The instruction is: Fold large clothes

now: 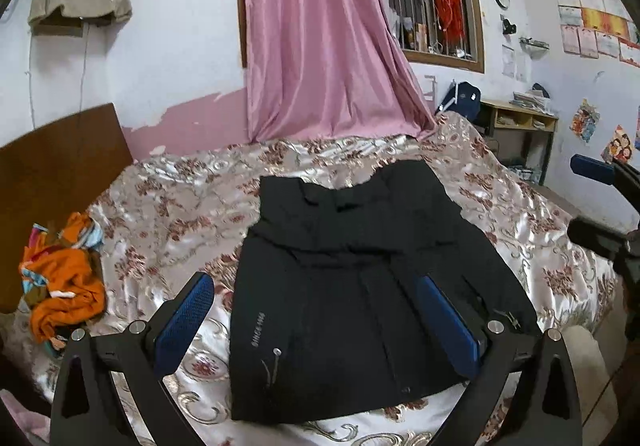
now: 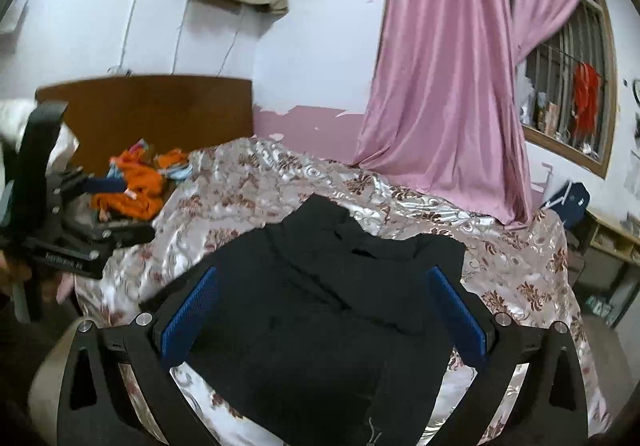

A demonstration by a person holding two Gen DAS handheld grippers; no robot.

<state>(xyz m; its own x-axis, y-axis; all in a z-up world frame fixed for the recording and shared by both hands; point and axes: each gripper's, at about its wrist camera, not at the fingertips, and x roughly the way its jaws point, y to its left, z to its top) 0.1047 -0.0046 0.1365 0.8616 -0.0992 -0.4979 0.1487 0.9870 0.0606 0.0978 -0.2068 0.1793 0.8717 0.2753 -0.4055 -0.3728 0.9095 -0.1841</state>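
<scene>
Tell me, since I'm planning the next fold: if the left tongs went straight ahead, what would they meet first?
Probably the black jacket on the floral bedspread: the open left tongs point at it, though depth is unclear.

Both wrist cams sat low at the bed's (image 1: pixel 168 198) near edge, looking across toward the curtain (image 1: pixel 320 46); left one faced straight on, right one angled leftward; both caught the same black jacket (image 1: pixel 352 278) up close.

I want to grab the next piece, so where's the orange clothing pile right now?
The orange clothing pile lies at the bed's left edge by the wooden headboard, left of the black jacket in both views.
</scene>
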